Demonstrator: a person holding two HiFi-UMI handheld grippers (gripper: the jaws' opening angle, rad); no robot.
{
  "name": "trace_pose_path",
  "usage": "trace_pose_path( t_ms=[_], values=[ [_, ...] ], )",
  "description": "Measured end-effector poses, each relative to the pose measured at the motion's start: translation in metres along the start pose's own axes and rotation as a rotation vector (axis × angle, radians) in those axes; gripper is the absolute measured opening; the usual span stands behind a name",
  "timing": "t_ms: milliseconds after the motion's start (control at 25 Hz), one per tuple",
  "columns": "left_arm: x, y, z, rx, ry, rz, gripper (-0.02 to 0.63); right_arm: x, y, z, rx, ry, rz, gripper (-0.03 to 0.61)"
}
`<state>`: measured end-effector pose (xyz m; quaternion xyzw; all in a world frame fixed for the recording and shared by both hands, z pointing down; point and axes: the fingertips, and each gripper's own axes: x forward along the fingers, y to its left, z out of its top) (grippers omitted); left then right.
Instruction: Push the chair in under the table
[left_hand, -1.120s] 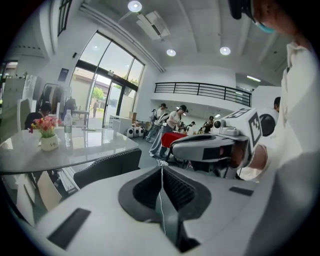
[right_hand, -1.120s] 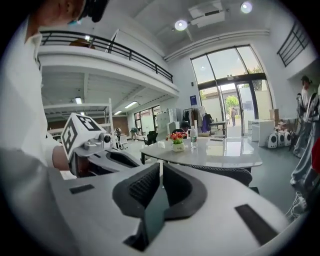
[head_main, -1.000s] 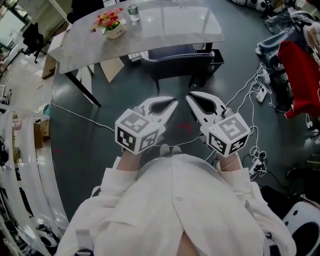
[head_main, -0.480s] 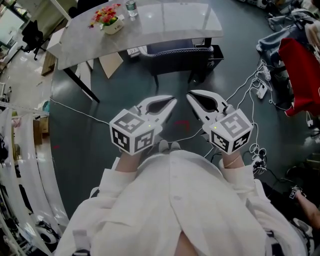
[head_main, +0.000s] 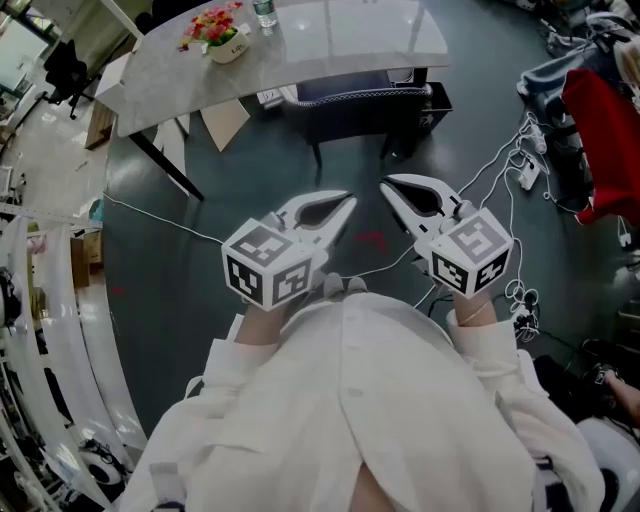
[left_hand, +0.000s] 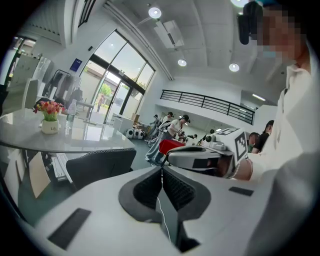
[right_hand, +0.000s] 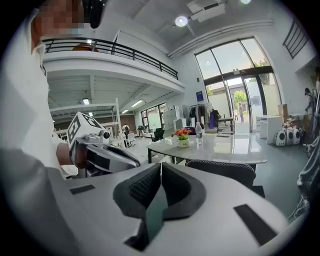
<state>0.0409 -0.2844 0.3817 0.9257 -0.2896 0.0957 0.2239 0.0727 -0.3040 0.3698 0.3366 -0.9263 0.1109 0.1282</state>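
- Currently both grippers are held side by side just ahead of the person's white shirt (head_main: 350, 400), above the dark floor (head_main: 180, 270), tips pointing toward the counter (head_main: 330, 45).
- Left gripper (head_main: 349, 200): jaws clenched, pads meeting along their length, nothing between them in the left gripper view.
- Right gripper (head_main: 384, 184): jaws likewise clenched on nothing. The two tips sit near each other but do not touch.
- Chair (head_main: 360, 105): dark, with a light-stitched rim along the backrest. It stands at the counter's near long edge, backrest top right at that edge. How far the seat reaches under the slab cannot be told.
- Chair is well apart from both grippers, and neither touches it.
- On the counter, toward its left end: a small white pot of red and pink flowers (head_main: 215, 35) and a clear water bottle (head_main: 263, 12) just beside it.
- Under the counter's left part: a sheet of cardboard (head_main: 225, 122).
- Floor, right side: white cables (head_main: 505, 185) and a red garment (head_main: 600, 140) beyond them.
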Motion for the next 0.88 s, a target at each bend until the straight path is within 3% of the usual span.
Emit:
trace_pose_path(
  t_ms=[240, 480, 880],
  values=[
    [-0.001, -0.001, -0.005, 0.000, 0.014, 0.000, 0.018, 0.000, 0.001, -0.007, -0.181, 0.111, 0.059, 0.035],
    [0.003, -0.002, -0.017, -0.002, 0.038, -0.002, 0.018, 0.004, 0.011, -0.012, -0.294, 0.185, 0.147, 0.035],
    [0.006, 0.000, -0.020, -0.016, 0.044, -0.014, 0.018, 0.019, 0.029, -0.010, -0.363, 0.212, 0.207, 0.035]
  ],
)
